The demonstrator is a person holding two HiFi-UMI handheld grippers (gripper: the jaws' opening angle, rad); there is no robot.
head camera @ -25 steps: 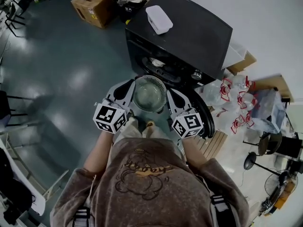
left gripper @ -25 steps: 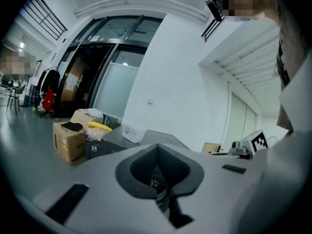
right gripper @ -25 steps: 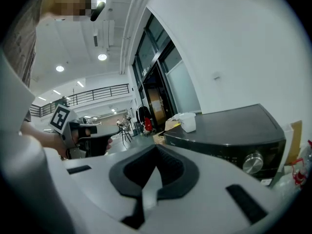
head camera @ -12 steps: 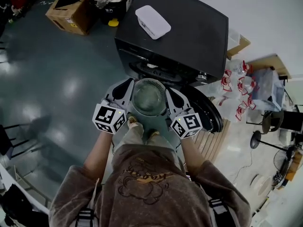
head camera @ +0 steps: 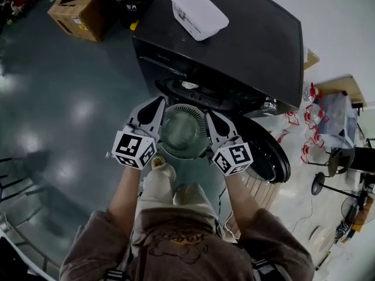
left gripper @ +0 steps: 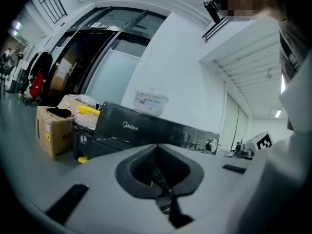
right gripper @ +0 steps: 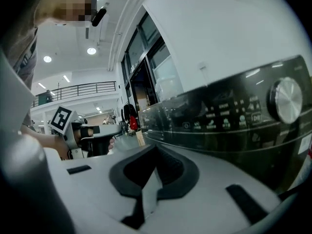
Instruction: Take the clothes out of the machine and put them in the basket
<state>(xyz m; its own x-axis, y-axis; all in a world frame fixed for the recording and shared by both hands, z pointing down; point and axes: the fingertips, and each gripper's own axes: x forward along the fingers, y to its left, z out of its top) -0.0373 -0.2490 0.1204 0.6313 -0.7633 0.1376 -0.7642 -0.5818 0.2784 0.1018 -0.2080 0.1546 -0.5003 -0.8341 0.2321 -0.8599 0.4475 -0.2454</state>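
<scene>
Black machine (head camera: 234, 34) stands directly ahead of you. The round basket (head camera: 183, 130) sits before it, between your left gripper (head camera: 157, 104) and right gripper (head camera: 210, 116). Both sets of fingers are pressed together.

Place: open indoor hall, more lab or studio than home.
Evidence: washing machine (head camera: 246, 45) freestanding on polished floor (head camera: 58, 110); cardboard box (head camera: 79, 15); equipment stands (head camera: 328, 183); glazed partitions (left gripper: 92, 62).

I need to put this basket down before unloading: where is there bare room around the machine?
Bare floor lies wide left of the machine, below the cardboard box. The machine's top is bare right of the white container. The right side is crowded: open door, bottles, a plastic bag.
</scene>
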